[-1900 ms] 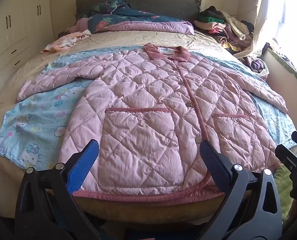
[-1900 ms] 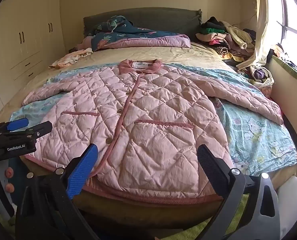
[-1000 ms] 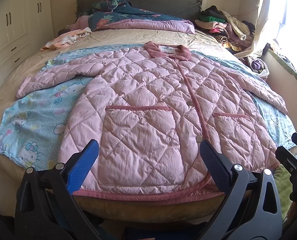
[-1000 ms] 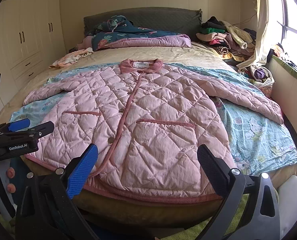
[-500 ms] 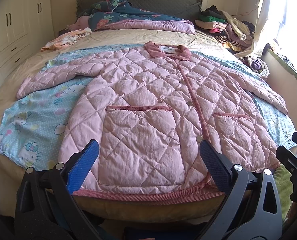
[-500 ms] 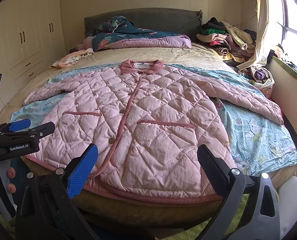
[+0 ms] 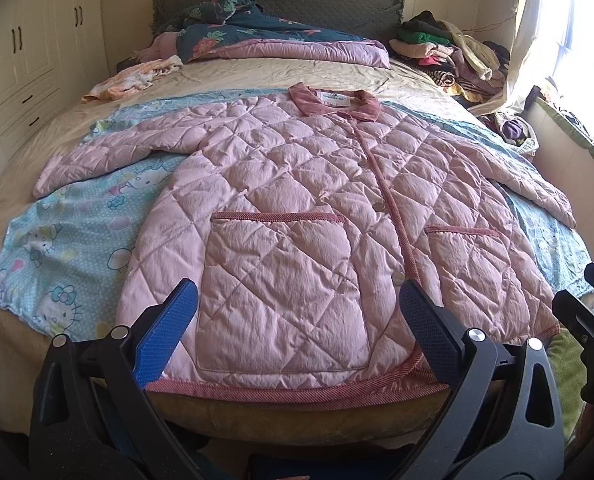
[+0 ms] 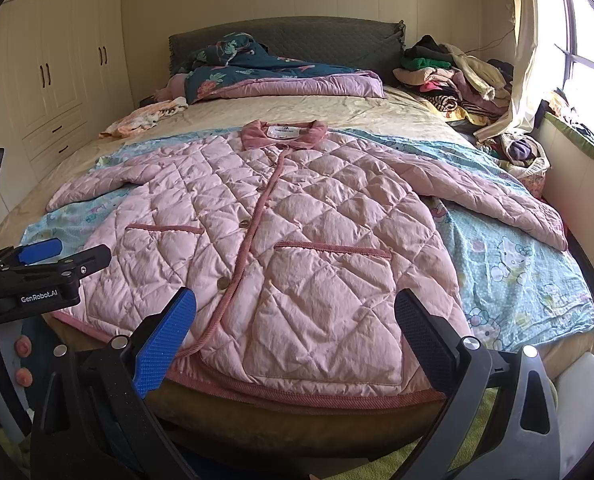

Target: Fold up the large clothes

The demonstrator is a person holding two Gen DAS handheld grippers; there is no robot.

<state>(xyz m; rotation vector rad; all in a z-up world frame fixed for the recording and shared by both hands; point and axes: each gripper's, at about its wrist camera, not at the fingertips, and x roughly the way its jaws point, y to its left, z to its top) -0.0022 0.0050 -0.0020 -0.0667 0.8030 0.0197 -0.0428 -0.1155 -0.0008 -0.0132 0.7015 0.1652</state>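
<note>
A pink quilted jacket (image 7: 297, 208) (image 8: 297, 232) lies flat and buttoned on the bed, collar toward the headboard, both sleeves spread out sideways, hem at the near edge. My left gripper (image 7: 297, 328) hovers open just short of the hem, over the left pocket. My right gripper (image 8: 293, 328) is open too, in front of the hem by the right pocket. Neither touches the cloth. The left gripper also shows at the left edge of the right wrist view (image 8: 45, 264), held by a hand.
Under the jacket lies a light blue cartoon-print sheet (image 7: 65, 240) (image 8: 517, 272). A dark floral quilt (image 7: 257, 28) sits by the headboard (image 8: 297, 36). A pile of clothes (image 7: 449, 52) (image 8: 457, 76) fills the far right corner. White wardrobes (image 8: 57, 72) stand left, a window right.
Almost nothing has moved; both grippers stay open at the foot of the bed, with only a slight shift of view toward the jacket.
</note>
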